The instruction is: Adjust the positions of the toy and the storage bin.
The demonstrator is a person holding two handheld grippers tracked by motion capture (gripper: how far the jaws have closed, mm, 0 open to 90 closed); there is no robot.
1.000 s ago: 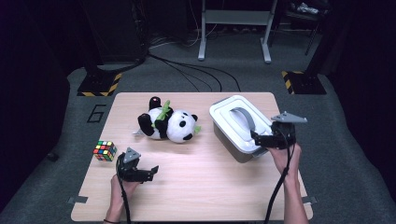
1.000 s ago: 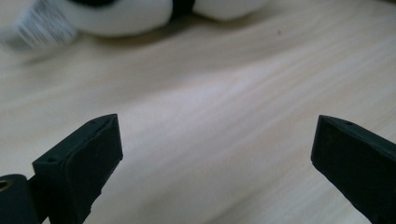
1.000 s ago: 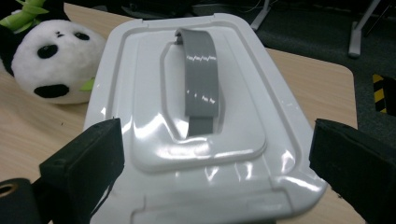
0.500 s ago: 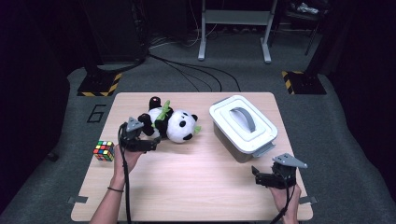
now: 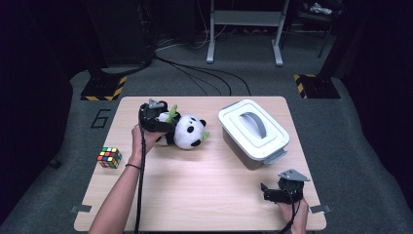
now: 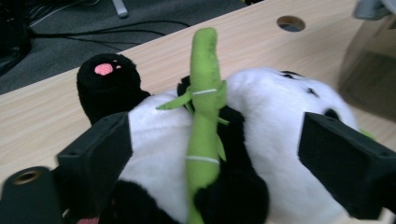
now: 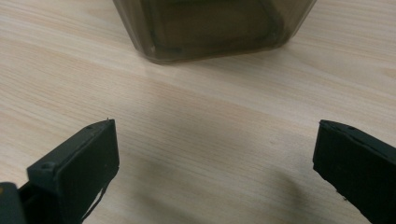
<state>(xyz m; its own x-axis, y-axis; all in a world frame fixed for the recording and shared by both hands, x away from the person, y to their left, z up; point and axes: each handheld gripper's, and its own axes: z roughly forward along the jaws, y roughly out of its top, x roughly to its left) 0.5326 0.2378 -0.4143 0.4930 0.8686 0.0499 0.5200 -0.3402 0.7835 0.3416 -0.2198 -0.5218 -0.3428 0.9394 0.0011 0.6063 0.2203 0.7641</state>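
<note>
left gripper (image 6: 210,154): jaws wide, just closing in either side of the panda plush (image 6: 261,154) (green bamboo stalk (image 6: 204,116) between), pads not pressing | panda near bench's (image 5: 195,195) far-left edge | right gripper (image 5: 278,191): jaws wide, empty, near-right corner, before the lidded box (image 5: 253,131)

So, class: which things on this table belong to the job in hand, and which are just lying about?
In the job: left gripper, jaws closing around the black-and-white plush panda holding a green bamboo stalk.

Lying about: multicoloured puzzle cube; white-lidded plastic storage box; open right gripper.

Bare table (image 5: 195,185) lies open between panda (image 5: 187,131) and box (image 5: 253,131).
</note>
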